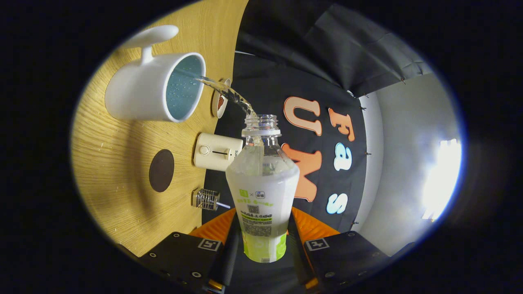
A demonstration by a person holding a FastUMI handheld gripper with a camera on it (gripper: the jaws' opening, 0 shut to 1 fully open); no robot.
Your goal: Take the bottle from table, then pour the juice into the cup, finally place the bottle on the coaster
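wooden table: tool clamped on bottle, juice streaming into cup; the tilt wants holding steady over the rim.

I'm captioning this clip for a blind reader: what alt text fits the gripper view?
The gripper holds a tilted, uncapped bottle between its fingers, and a stream runs from its mouth into a white cup on the wooden table. Beside the cup lie a dark round coaster and a cream box.

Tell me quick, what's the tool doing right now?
Tool: shut on the bottle, both fingers pressing its lower body, tipped so juice streams into the white cup.
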